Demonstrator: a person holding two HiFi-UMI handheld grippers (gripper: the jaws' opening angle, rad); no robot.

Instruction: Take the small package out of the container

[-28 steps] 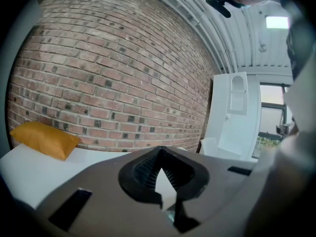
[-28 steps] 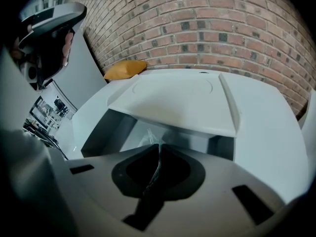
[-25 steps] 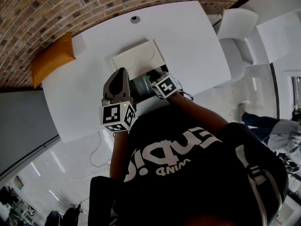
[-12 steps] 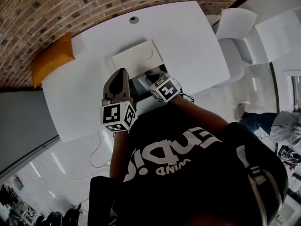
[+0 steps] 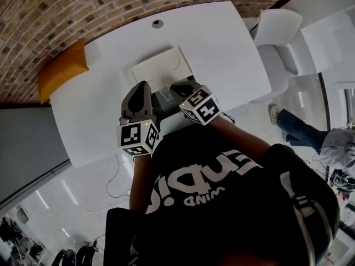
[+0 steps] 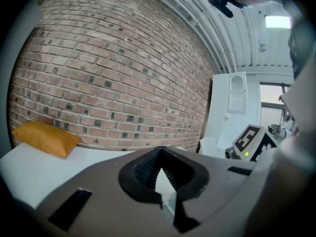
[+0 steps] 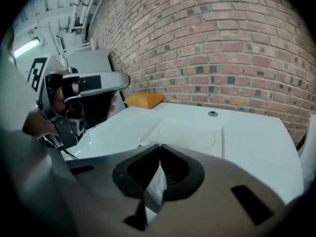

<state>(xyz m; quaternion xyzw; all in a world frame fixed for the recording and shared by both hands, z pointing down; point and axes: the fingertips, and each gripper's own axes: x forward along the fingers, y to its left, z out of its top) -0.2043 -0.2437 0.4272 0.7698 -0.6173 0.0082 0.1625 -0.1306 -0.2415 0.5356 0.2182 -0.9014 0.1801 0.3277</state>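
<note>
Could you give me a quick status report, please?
Left tool shut on container. Right tool shut on small package. No obstruction seen.

1. Bright, even indoor light; the white tabletop [image 5: 222,43] almost washes out.
2. A ceiling light panel [image 6: 277,21] glares overhead.
3. Fisheye distortion bows the brick wall [image 7: 237,48]; the frame corners go black.
4. The left gripper [image 6: 160,154] and right gripper [image 7: 159,149] look soft, close to their lenses.
</note>
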